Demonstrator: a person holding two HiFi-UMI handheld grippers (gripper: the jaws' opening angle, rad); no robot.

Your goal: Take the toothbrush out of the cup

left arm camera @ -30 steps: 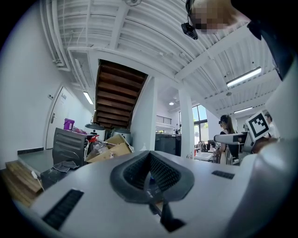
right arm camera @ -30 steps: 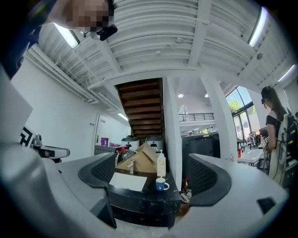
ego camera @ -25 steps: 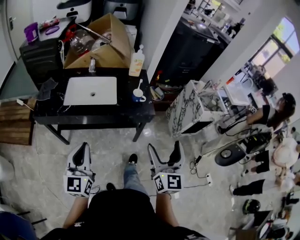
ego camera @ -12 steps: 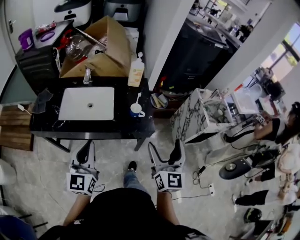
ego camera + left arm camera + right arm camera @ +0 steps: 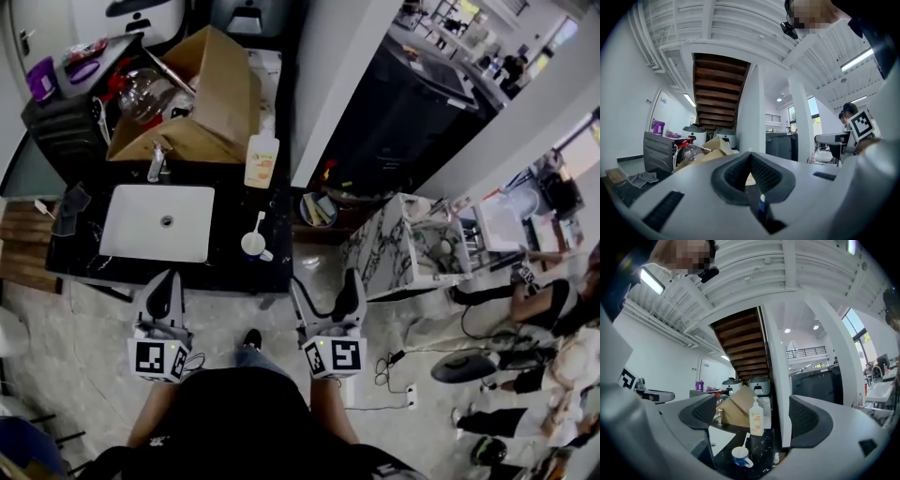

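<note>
Left gripper point(image 5: 163, 292) pinched closed, nothing in it — right gripper point(image 5: 324, 298) spread wide, empty. Toothbrush point(image 5: 256, 225) stands in the cup point(image 5: 249, 247) on the black counter point(image 5: 225, 274), right of the sink point(image 5: 155, 223) — clear of both grippers.

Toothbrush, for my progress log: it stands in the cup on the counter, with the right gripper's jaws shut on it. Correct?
No. The right gripper view shows the right gripper with jaws apart, holding nothing; the toothbrush does stand in the cup on the counter.
</note>
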